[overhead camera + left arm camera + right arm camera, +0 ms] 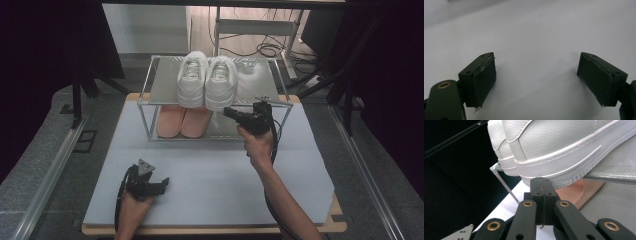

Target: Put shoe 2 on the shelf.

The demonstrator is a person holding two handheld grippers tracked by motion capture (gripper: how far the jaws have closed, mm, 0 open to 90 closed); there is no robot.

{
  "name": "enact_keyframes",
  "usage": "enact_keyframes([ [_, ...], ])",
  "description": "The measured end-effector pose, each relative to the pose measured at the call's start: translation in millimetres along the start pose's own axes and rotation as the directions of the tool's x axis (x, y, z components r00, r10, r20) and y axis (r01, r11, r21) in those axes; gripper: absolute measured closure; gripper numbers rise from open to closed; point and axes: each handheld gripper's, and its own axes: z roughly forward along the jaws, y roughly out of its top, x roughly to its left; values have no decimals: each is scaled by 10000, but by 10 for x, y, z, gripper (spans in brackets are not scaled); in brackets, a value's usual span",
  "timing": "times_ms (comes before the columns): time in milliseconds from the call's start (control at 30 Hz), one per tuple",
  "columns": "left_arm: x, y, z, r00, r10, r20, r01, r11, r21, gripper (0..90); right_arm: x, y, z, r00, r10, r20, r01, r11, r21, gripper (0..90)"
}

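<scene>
Your right gripper (229, 112) has its jaws pressed together on nothing, nosed up at the heel of the white sneaker (220, 82) on the shoe rack's (165, 82) top shelf — apparently to nudge it square — while your left gripper (164, 183), jaws apart, rests on the table mat (210, 175).

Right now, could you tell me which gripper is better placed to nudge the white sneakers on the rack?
Right. The right gripper, jaws shut, sits at the white sneakers' heels on the rack; the left gripper rests open, low on the mat.
</scene>
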Motion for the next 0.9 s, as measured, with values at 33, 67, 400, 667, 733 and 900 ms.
enact_keyframes([
  [33,1,0,-1,10000,22,-12,-22,10000,12,156,7,2,-3,9999,-78,109,78,10000,15,900],
  [67,1,-1,-1,10000,23,-12,-23,10000,15,157,11,5,-6,9993,-122,345,121,9999,45,900],
  [400,2,-1,3,10000,-46,15,46,10000,-30,157,-43,47,67,9991,333,259,-337,9993,142,900],
  [667,1,-1,4,10000,-52,24,52,10000,-27,157,-67,23,82,9996,284,-56,-284,9995,124,900],
  [733,1,-1,3,10000,-54,25,54,10000,-31,157,-68,16,76,9995,301,-122,-299,9995,129,870],
  [900,1,-1,3,10000,-56,25,56,10000,-31,157,-9,2,64,9998,-214,40,213,9992,341,801],
])
